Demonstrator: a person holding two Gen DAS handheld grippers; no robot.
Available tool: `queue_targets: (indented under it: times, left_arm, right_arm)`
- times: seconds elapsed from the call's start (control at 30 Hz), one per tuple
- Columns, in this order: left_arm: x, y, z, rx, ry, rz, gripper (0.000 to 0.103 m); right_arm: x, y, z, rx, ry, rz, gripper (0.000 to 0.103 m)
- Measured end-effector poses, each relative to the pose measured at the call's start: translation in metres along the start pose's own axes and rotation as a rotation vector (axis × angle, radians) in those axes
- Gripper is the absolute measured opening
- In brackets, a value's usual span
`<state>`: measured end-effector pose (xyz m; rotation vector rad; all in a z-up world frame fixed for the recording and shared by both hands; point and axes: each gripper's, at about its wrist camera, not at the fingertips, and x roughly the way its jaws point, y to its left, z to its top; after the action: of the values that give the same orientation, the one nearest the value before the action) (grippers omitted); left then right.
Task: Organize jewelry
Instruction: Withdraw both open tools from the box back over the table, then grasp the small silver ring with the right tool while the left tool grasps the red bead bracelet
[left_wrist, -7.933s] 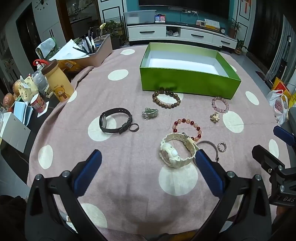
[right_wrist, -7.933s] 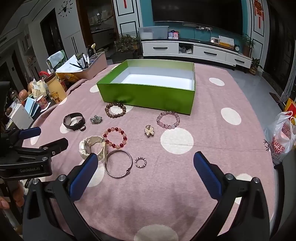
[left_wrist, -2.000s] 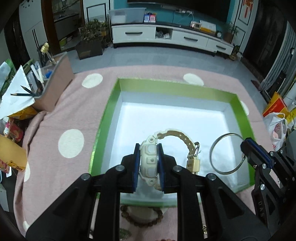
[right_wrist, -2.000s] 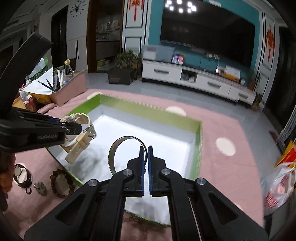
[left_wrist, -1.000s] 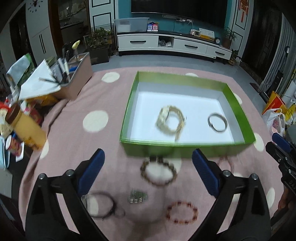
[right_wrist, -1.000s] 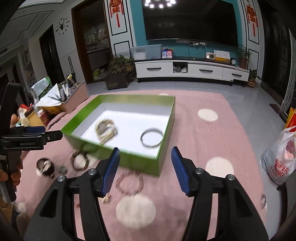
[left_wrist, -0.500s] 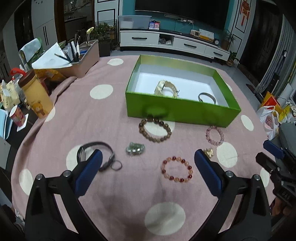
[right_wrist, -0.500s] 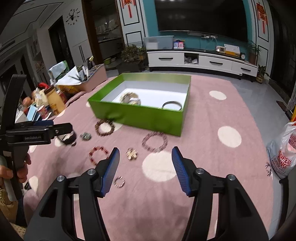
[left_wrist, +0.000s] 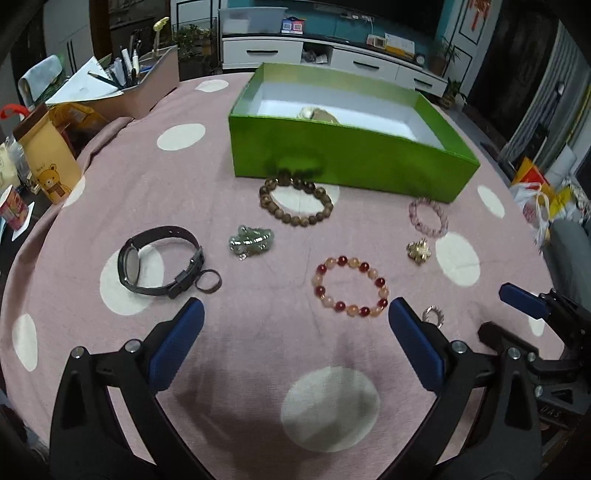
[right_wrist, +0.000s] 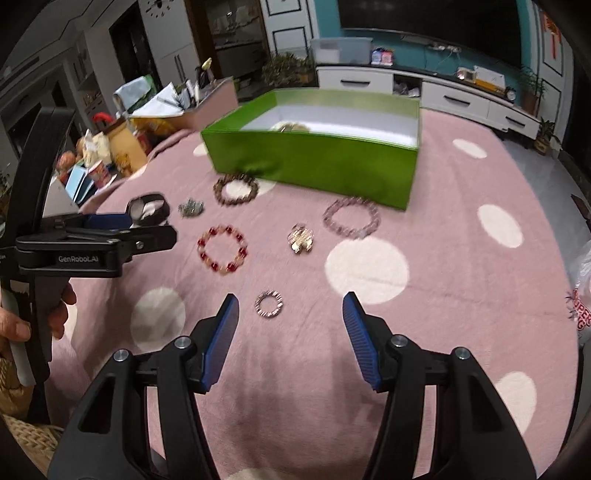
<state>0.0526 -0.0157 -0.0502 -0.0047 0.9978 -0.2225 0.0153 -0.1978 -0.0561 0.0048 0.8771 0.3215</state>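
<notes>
Jewelry lies loose on the table (left_wrist: 110, 177), left to right: black watch (left_wrist: 160, 261), green charm (left_wrist: 251, 242), brown bead bracelet (left_wrist: 295, 203), red bead bracelet (left_wrist: 350, 286), pink bracelet (left_wrist: 428, 216); green box (left_wrist: 343, 162) behind. Left gripper (left_wrist: 295, 341) jaws apart, empty; right gripper (right_wrist: 290, 339) jaws apart above small ring (right_wrist: 269, 303). Risk: the thin ring could slip flat under the pads, or the cloth could get pinched.

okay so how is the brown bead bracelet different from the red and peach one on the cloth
The brown bead bracelet has dark, wood-toned beads of one colour; the red and peach bracelet alternates deep red with pale peach beads. The brown one lies right beside the green box; the red and peach one lies nearer the left gripper. Both lie flat as open loops.
</notes>
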Motion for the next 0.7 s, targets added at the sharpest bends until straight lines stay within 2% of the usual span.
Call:
queue_targets:
  times: [0.07, 0.27, 0.53, 0.7]
  left_arm:
    - [0.003, -0.002, -0.003, 0.001, 0.006, -0.032, 0.101]
    - [0.014, -0.01, -0.006, 0.043, 0.006, -0.006, 0.101]
    - [0.023, -0.015, 0.001, 0.069, 0.005, -0.025, 0.099]
    - [0.033, -0.02, 0.004, 0.071, 0.027, -0.014, 0.081]
  right_arm:
    - [0.008, 0.006, -0.004, -0.019, 0.015, 0.013, 0.059]
    - [0.026, 0.013, -0.01, -0.053, 0.042, 0.023, 0.058]
    - [0.042, 0.02, -0.007, -0.11, 0.03, -0.005, 0.041]
    - [0.046, 0.022, -0.003, -0.135, 0.026, -0.039, 0.025]
